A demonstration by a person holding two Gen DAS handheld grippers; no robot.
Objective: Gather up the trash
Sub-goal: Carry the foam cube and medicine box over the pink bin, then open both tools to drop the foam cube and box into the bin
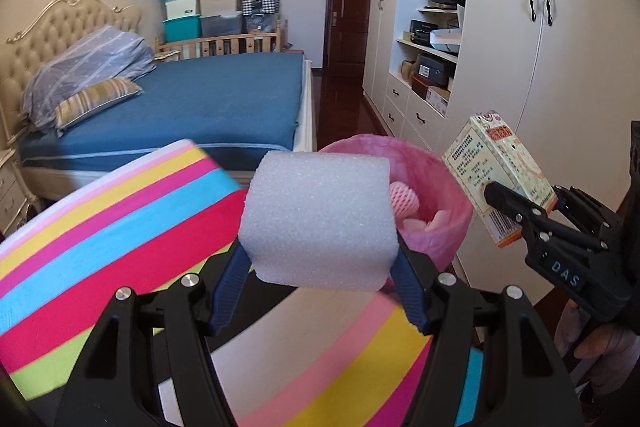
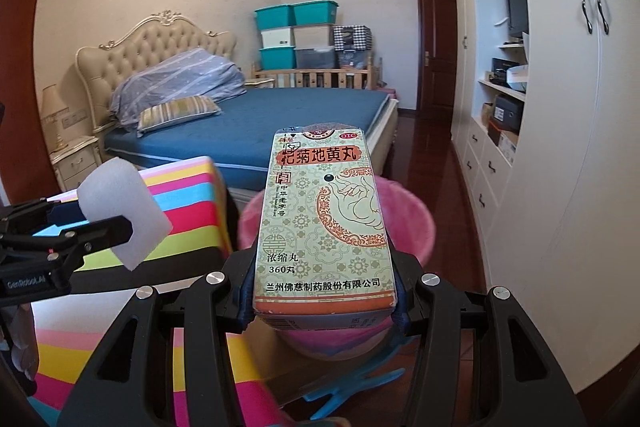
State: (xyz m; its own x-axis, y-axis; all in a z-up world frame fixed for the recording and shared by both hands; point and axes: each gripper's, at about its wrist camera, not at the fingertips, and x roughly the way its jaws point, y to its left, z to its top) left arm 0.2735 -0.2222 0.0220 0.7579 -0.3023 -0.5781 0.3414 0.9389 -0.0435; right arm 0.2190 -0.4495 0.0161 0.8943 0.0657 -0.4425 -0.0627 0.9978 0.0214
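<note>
My left gripper (image 1: 320,257) is shut on a white foam block (image 1: 320,215), held above the striped table's edge. Just behind the block stands a bin lined with a pink bag (image 1: 450,215), with a pink foam net (image 1: 404,201) and other pale scraps inside. My right gripper (image 2: 324,305) is shut on a green and orange medicine box (image 2: 324,219), which hides most of the bin (image 2: 414,223) beyond it. From the left wrist view, the right gripper (image 1: 524,197) holds the box (image 1: 496,167) to the right of the bin. In the right wrist view, the left gripper (image 2: 108,221) and foam block (image 2: 120,203) are at the left.
A table with a bright striped cloth (image 1: 120,227) fills the near left. Behind it is a bed with a blue cover (image 1: 224,103). White wardrobes (image 1: 560,67) line the right, with dark wooden floor (image 2: 432,155) between. A blue plastic object (image 2: 352,383) lies below the bin.
</note>
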